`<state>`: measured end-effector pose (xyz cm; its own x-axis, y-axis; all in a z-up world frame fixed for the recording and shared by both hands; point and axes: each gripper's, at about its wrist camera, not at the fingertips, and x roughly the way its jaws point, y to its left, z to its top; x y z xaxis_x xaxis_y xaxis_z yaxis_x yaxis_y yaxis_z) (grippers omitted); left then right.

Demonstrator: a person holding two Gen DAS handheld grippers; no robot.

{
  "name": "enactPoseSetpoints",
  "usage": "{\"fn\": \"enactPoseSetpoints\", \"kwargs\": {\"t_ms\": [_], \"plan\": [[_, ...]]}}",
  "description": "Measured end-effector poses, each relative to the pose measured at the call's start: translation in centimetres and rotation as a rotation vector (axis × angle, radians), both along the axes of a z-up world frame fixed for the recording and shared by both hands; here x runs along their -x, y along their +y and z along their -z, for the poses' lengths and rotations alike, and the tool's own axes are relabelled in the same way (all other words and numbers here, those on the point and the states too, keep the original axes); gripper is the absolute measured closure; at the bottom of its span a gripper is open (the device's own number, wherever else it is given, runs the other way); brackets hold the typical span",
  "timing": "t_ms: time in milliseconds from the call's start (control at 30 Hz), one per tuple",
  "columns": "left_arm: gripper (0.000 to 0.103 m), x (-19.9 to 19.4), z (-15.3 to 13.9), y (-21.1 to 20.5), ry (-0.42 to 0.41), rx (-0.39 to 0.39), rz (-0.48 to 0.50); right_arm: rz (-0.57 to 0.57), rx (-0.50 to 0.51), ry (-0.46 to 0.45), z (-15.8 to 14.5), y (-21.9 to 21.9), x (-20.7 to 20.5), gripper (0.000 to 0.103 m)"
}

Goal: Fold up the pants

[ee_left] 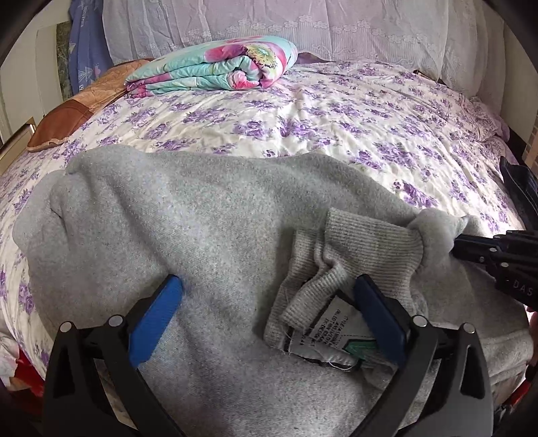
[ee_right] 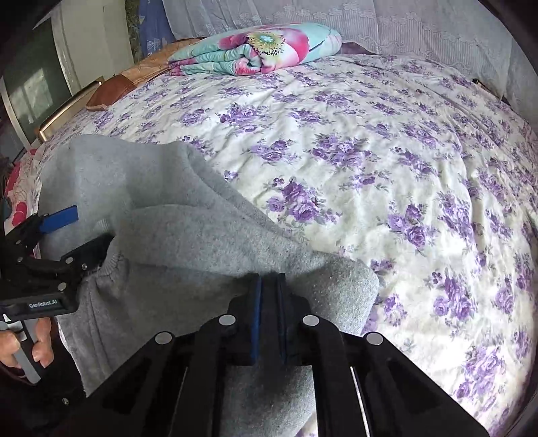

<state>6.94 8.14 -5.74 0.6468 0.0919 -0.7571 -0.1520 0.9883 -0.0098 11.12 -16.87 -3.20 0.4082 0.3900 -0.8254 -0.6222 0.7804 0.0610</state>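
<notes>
Grey fleece pants [ee_left: 188, 215] lie on the bed near its front edge, with the ribbed waistband [ee_left: 339, 255] turned back and its white care label [ee_left: 329, 332] showing. My left gripper [ee_left: 269, 295] is open, its blue fingers [ee_left: 158, 312] spread over the pants, the right finger beside the label. My right gripper [ee_right: 269, 289] is shut on a bunched edge of the pants [ee_right: 208, 242] by the waistband. It enters the left wrist view from the right [ee_left: 460, 245]. The left gripper shows in the right wrist view at the left [ee_right: 80, 228].
The bed has a white cover with purple flowers [ee_right: 370, 168]. A folded floral quilt [ee_left: 215, 67] lies at the back. A brown cushion [ee_left: 67, 117] sits at the back left. Lace curtains [ee_left: 302, 23] hang behind. A hand [ee_right: 20, 346] holds the left gripper's handle.
</notes>
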Motion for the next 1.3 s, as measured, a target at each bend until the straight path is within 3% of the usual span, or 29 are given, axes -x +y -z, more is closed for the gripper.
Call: {"fn": "enactPoseSetpoints", "kwargs": {"t_ms": [133,200,267,333,400,533,633,767,900,1000,1233,1300], "plan": [[0.004,0.0,0.0,-0.1,-0.003,-0.002,-0.006,-0.005,-0.097,-0.069,-3.5,-0.8,1.5,0.091],[0.004,0.0,-0.1,-0.1,-0.006,0.002,-0.008,-0.009,-0.087,-0.104,-4.2,-0.2,1.3,0.084],[0.004,-0.1,-0.2,0.0,-0.008,0.002,-0.013,0.031,-0.046,-0.074,-2.8,0.2,-0.6,0.076],[0.004,-0.1,-0.2,0.0,-0.008,0.002,-0.011,0.044,-0.013,0.028,0.3,0.6,-2.4,0.077],[0.004,-0.1,-0.2,0.0,-0.006,0.002,-0.009,0.029,-0.007,-0.016,0.2,0.8,-1.8,0.077],[0.004,-0.1,-0.1,0.1,-0.005,0.004,-0.009,0.041,-0.016,-0.011,-1.3,0.5,-1.3,0.076],[0.004,0.0,-0.2,0.2,-0.007,0.01,-0.006,0.022,-0.07,-0.009,-3.3,-0.7,0.7,0.074],[0.004,0.4,-0.3,0.3,-0.008,0.017,0.003,-0.088,-0.025,-0.058,-4.8,-1.3,5.4,0.059],[0.004,0.5,-0.2,0.2,-0.015,0.011,-0.003,-0.119,0.102,-0.034,-1.0,-0.5,7.0,0.056],[0.004,0.4,-0.2,0.1,-0.018,0.002,-0.006,-0.1,0.059,-0.016,0.0,-0.6,6.4,0.053],[0.005,1.4,-1.3,1.1,-0.036,0.084,-0.003,-0.097,0.017,-0.077,-3.4,-0.3,6.0,0.053],[0.005,2.3,-2.1,0.9,-0.059,0.068,-0.011,-0.092,-0.023,-0.096,-4.8,0.0,4.7,0.052]]}}
